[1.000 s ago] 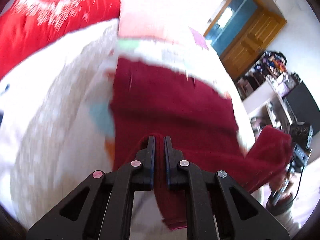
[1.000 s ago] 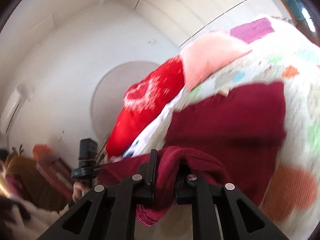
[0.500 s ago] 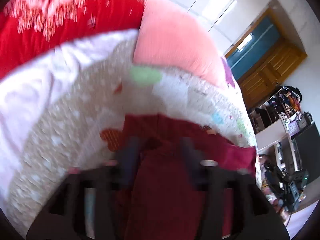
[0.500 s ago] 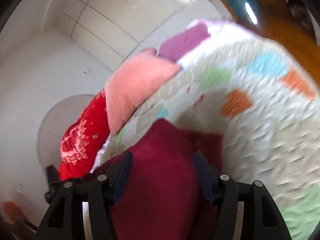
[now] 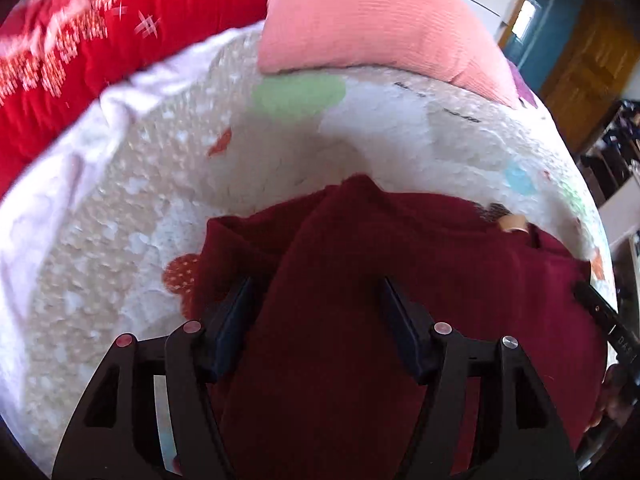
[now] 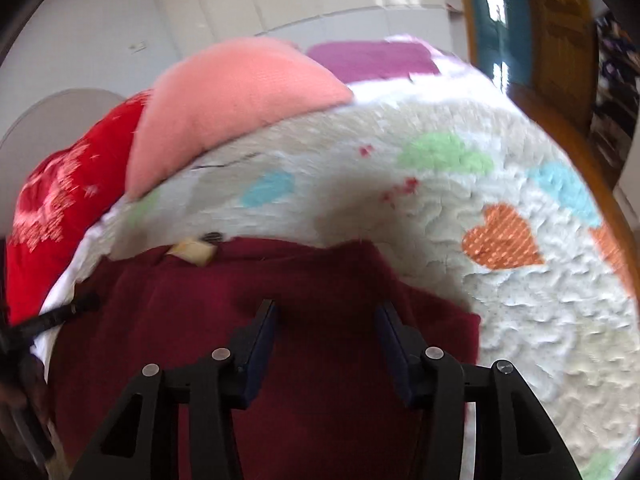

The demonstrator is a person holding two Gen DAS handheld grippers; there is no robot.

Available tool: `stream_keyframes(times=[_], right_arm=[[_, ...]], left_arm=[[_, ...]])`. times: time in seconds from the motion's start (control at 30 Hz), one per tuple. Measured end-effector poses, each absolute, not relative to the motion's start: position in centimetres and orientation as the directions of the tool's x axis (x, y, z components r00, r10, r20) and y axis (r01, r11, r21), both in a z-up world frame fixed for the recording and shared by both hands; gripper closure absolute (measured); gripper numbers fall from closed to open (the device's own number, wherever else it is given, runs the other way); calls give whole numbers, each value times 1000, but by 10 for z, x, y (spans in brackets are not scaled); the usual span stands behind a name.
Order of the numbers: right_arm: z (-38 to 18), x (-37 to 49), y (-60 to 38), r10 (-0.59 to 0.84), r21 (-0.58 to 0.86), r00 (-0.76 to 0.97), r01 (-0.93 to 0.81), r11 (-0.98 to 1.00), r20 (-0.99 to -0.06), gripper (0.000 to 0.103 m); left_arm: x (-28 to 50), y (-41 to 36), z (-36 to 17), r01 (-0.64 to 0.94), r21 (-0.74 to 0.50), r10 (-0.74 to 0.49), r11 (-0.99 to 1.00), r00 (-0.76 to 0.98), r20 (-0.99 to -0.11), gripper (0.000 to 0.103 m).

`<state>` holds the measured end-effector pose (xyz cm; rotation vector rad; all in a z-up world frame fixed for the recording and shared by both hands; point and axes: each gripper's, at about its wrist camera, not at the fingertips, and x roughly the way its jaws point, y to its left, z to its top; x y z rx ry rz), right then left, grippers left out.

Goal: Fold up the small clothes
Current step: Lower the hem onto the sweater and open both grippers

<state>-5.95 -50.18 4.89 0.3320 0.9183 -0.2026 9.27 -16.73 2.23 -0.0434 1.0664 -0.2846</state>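
A dark red garment (image 5: 400,280) lies folded over on the quilted bedspread (image 5: 140,200). A tan label (image 5: 512,222) shows at its far edge. My left gripper (image 5: 316,292) is open and empty just above the garment's left part. In the right wrist view the same garment (image 6: 320,280) lies under my right gripper (image 6: 326,314), which is open and empty over its right part. The label (image 6: 192,252) shows at the garment's far left there.
A pink pillow (image 5: 380,20) and a red blanket (image 5: 100,32) lie at the far end of the bed. A purple patch (image 6: 372,58) lies past the pillow. A wooden door (image 5: 588,52) stands at the right. The other gripper's black tip (image 5: 600,312) shows at the right edge.
Both grippers were shut on the garment's near edge, carried it forward over the rest, then opened and let it go. The garment now lies folded.
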Motion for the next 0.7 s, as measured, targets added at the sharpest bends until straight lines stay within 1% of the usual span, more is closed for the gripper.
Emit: stream_keyframes(times=[0.03, 0.17, 0.23, 0.37, 0.43, 0.53, 0.63, 0.7], right_arm=[[45, -57, -504, -37, 188, 593, 313, 931, -804, 54], [44, -47, -502, -62, 153, 581, 314, 937, -811, 52], [55, -55, -500, -50, 158, 579, 304, 939, -813, 52], [99, -103, -481, 3, 208, 647, 241, 948, -763, 51], [107, -122, -467, -7, 175, 649, 216, 961, -761, 51], [97, -144, -456, -28, 136, 622, 214, 967, -782, 48], [66, -142, -462, -32, 127, 558, 244, 961, -829, 47], [70, -141, -454, -71, 72, 561, 229, 971, -825, 47]], left_arm=[[93, -166, 21, 203, -169, -248, 964, 477, -843, 36], [90, -170, 24, 211, -130, -220, 969, 485, -846, 36], [85, -167, 30, 216, -139, -228, 966, 474, -850, 36], [68, -155, 45, 223, -182, -269, 958, 469, -841, 36], [55, -151, 51, 236, -193, -285, 952, 469, -836, 36], [40, -147, 53, 237, -186, -280, 954, 476, -834, 36], [26, -145, 51, 240, -173, -269, 955, 462, -845, 36], [16, -141, 52, 244, -168, -266, 955, 460, -847, 36]])
